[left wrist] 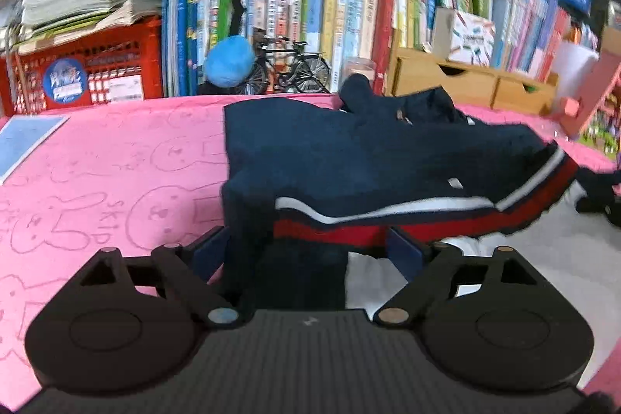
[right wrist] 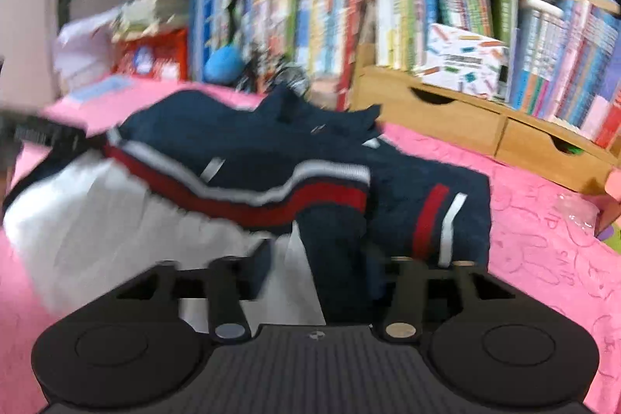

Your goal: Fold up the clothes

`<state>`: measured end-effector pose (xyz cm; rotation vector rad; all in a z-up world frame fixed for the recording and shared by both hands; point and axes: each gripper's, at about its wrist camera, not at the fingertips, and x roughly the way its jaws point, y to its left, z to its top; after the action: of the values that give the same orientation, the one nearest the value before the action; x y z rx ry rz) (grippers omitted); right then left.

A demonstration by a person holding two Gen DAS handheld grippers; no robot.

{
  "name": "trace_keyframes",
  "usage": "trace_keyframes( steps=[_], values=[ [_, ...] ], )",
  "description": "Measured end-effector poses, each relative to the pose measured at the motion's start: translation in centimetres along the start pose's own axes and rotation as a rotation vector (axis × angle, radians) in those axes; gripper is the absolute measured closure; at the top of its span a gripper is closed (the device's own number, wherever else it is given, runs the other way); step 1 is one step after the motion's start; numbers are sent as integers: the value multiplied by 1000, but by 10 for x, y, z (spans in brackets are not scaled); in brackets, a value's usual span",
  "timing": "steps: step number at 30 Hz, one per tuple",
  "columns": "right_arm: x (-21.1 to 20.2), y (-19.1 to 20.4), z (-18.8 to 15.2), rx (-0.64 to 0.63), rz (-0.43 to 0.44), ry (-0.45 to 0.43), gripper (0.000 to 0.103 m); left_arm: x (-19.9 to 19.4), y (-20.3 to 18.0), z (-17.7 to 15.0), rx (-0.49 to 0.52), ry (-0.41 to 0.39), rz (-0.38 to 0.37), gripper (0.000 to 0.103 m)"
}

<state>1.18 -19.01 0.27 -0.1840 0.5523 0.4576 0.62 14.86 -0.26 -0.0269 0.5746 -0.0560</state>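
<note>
While both grippers stand wide, the left gripper (left wrist: 306, 247) and right gripper (right wrist: 322, 255) each have cloth between their fingers, but neither visibly pinches it. Beyond them the navy sweater (left wrist: 380, 161) lies bunched on the pink table (left wrist: 116, 158), its striped hem turned up over white cloth (right wrist: 97, 212). I judge folding is partly done; squaring and flattening remain.

Pink bunny-print cover (left wrist: 116, 158); packed bookshelf (left wrist: 349, 6) behind; wooden drawer unit (right wrist: 465, 119).
</note>
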Motion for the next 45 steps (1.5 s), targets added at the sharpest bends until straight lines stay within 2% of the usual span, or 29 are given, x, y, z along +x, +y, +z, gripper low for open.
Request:
trace_keyframes(
  steps=[2,3,4,5,6,7,9,10,12,14,16,18,19,20,21,22,24,25,27,28,29,31,33,35,36,37,39,42,45],
  values=[
    [16,-7,3,31,4,20,37,-9,-11,-3,75,-28,34,54],
    [23,-7,2,43,2,39,42,-14,-14,-3,103,-40,59,59],
    [29,-7,0,55,1,56,56,-23,-15,-4,125,-61,76,68],
    [27,-6,-2,60,18,55,62,-30,-13,-5,126,-85,62,73],
    [25,-4,-5,64,34,54,69,-38,-11,-5,127,-108,48,73],
    [21,-2,-6,45,39,46,71,-45,-8,-4,118,-137,26,71],
    [15,-1,-8,14,44,37,71,-53,-4,-2,107,-174,12,44],
    [13,-2,-8,9,42,35,70,-53,-3,0,105,-182,20,24],
    [14,-6,-7,12,34,30,64,-41,-2,3,93,-146,5,23],
    [21,-10,-3,28,23,26,57,-22,-4,5,71,-57,-46,23],
    [32,-11,0,26,18,30,40,-3,-8,3,78,11,-61,24],
    [44,-9,-1,7,11,49,30,9,-13,-2,96,46,-38,27],
    [48,-7,-2,-1,10,58,30,8,-14,-3,97,35,-37,34],
    [49,-6,-3,-2,3,55,31,4,-15,-4,95,16,-36,50],
    [46,-5,-4,2,4,48,38,-3,-14,-3,90,-4,-39,59],
    [42,-4,-4,6,4,41,54,-12,-11,-3,80,-31,-72,66],
    [27,1,-6,-2,7,1,72,-30,-5,-1,67,-85,-161,67],
    [18,3,-6,-9,12,-23,75,-31,-5,0,83,-81,-161,67],
    [5,7,-8,-30,23,-64,75,-32,-6,2,114,-74,-160,63],
    [1,8,-8,-42,24,-75,75,-22,-8,1,119,-31,-124,57],
    [7,7,-9,-40,14,-51,75,-12,-9,0,124,11,-88,46],
    [18,5,-11,-36,-5,-4,69,0,-10,-3,100,45,-74,39],
    [30,1,-14,2,-5,24,67,12,-10,-6,76,79,-59,53],
    [25,2,-12,16,-19,1,74,-2,-15,-4,90,25,-44,79],
    [22,3,-11,23,-26,-11,81,-9,-18,-3,98,-2,-36,82],
    [14,4,-7,14,-35,-42,84,-15,-20,5,99,-29,-31,83],
    [-3,6,1,-3,-53,-103,85,-26,-23,20,103,-83,-20,85],
    [-25,5,19,-23,-83,-193,85,-28,-26,60,118,-179,15,87],
    [-26,-5,45,-26,-135,-256,85,-11,-32,92,141,-235,35,88]
  ],
)
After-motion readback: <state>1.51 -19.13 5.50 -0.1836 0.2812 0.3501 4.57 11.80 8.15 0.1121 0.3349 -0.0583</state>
